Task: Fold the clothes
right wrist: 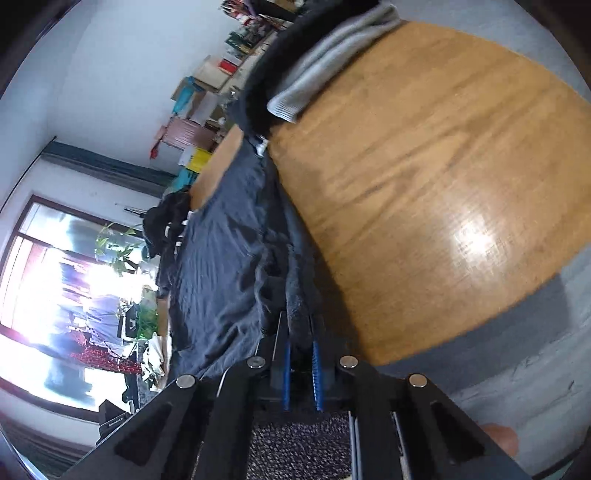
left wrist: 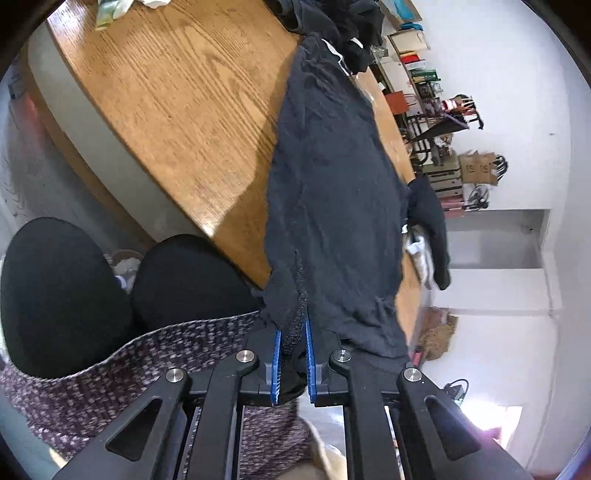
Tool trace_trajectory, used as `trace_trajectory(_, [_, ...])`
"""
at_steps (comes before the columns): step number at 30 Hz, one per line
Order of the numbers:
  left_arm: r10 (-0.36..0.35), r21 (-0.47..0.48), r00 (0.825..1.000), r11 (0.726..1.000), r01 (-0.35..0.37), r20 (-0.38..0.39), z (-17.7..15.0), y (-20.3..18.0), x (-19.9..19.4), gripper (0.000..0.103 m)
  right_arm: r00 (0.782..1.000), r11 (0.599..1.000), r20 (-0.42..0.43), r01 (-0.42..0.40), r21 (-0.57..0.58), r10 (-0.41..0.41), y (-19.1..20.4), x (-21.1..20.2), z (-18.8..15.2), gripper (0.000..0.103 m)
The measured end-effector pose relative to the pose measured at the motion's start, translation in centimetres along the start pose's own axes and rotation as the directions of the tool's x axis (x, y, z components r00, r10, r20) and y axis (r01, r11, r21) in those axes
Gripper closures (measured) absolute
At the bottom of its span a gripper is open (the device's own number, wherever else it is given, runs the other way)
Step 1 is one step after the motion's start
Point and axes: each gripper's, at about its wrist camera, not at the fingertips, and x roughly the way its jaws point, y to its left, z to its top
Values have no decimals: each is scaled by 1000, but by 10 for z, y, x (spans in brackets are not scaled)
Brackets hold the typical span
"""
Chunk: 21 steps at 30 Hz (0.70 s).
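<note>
A dark navy garment [left wrist: 332, 177] is stretched above a round wooden table [left wrist: 177, 110]. In the left wrist view my left gripper [left wrist: 293, 332] is shut on one edge of it, the cloth bunched between the blue pads. The other gripper's cloth-covered tip shows at the garment's far edge [left wrist: 424, 221]. In the right wrist view the same garment [right wrist: 221, 258] runs away from my right gripper [right wrist: 300, 343], which is shut on its near edge. The other gripper shows as a dark shape [right wrist: 166, 218] at the far end.
A pile of dark clothes [left wrist: 332, 22] lies at the table's far side, with a grey knitted garment [right wrist: 325, 51] beside it. A person's dark trouser legs [left wrist: 110, 288] and speckled top [left wrist: 147, 369] are close to the table edge. Shelves with boxes [left wrist: 424, 74] line the wall.
</note>
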Motion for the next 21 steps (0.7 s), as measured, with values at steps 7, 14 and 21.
trace_trajectory(7, [-95,-51,994,994,97,45,46,-20,10,92,999,996,15,-45,-81,46,37,22,43,92])
trace_trajectory(14, [-81,-122,996,989,85,43,117,-32,49,92,999,992,35,-27,-126,32,63,76,99,92])
trace_trajectory(21, [-28,-189,999,982,32,20,144,-19,79,92,1000,996,4,28,-82,-28,50,127,123,88])
